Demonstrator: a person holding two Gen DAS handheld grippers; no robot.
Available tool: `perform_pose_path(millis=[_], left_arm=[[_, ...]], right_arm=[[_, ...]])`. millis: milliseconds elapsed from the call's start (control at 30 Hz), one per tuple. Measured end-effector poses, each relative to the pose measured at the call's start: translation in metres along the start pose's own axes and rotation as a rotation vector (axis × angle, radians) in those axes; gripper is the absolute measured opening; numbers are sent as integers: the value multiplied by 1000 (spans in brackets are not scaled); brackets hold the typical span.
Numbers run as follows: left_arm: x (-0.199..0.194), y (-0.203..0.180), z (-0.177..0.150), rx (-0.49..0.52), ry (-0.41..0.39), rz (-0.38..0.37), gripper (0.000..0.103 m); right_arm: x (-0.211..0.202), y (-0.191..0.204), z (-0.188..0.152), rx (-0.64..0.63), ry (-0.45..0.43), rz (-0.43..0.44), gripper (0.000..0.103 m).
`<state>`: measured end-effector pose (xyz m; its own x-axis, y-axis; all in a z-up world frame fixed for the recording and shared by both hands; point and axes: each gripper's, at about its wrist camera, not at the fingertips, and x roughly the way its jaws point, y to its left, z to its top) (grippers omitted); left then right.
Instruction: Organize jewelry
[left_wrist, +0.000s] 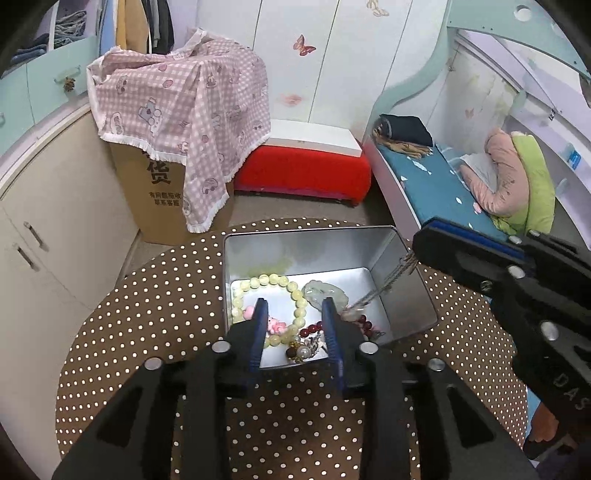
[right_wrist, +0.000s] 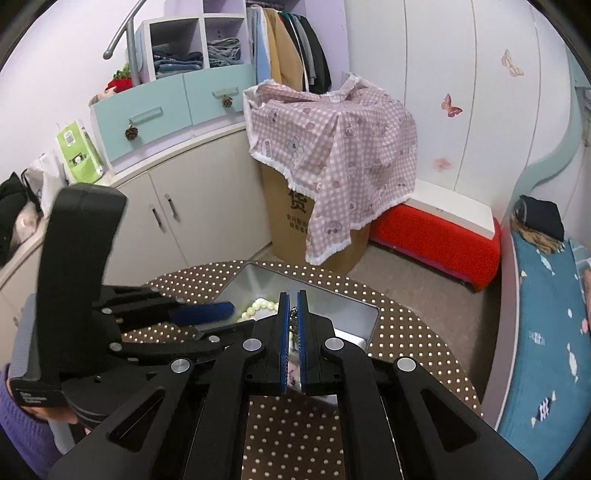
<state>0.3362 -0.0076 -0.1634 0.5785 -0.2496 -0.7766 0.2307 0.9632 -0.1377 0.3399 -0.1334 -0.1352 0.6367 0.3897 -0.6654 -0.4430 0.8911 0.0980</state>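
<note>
An open silver tin (left_wrist: 310, 232) stands on the brown dotted table (left_wrist: 159, 302). Inside lie a pale yellow bead bracelet (left_wrist: 266, 280) with a pink charm (left_wrist: 276, 325), a pale green jade pendant (left_wrist: 320, 291) and dark red beads (left_wrist: 314, 328). My left gripper (left_wrist: 295, 308) hangs open just over the bracelet, its blue pads pressing on nothing. From the right, my right gripper (left_wrist: 419, 242) is shut on a thin silver chain (left_wrist: 388, 284) that dangles into the tin. In the right wrist view the chain (right_wrist: 293, 314) shows between the closed pads of the right gripper (right_wrist: 292, 295), above the tin (right_wrist: 369, 319) and bracelet (right_wrist: 258, 306), with the left gripper (right_wrist: 225, 321) alongside.
Beyond the table stand a cardboard box under a pink checked cloth (left_wrist: 184, 110) and a red ottoman (left_wrist: 303, 173). A bed with a blue sheet (left_wrist: 443, 184) runs along the right. Cream cabinets (right_wrist: 192, 214) line the left. A hand in a purple sleeve (right_wrist: 22, 413) holds the left gripper.
</note>
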Motion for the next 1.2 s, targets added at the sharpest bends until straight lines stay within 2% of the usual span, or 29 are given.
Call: perform_pose_path(millis=[67, 200, 767, 933, 1100, 1133, 1200], left_arm=[[-2, -1, -1, 1, -1, -2, 30], [-8, -2, -4, 8, -18, 20, 45], [-36, 7, -11, -11, -68, 59, 65], [-51, 8, -14, -6, -107, 107, 77], [-68, 12, -21, -32, -125, 138, 82], [-71, 12, -23, -39, -130, 142, 82], [-84, 15, -29, -68, -157, 155, 82]], right_arm=[[2, 0, -1, 8, 3, 2, 4], [4, 1, -2, 11, 5, -2, 4], [-7, -1, -2, 52, -8, -14, 7], [-19, 3, -4, 56, -12, -27, 7], [-38, 10, -11, 54, -12, -40, 7], [-44, 12, -14, 55, -13, -41, 11], [-54, 17, -19, 56, -18, -62, 45]])
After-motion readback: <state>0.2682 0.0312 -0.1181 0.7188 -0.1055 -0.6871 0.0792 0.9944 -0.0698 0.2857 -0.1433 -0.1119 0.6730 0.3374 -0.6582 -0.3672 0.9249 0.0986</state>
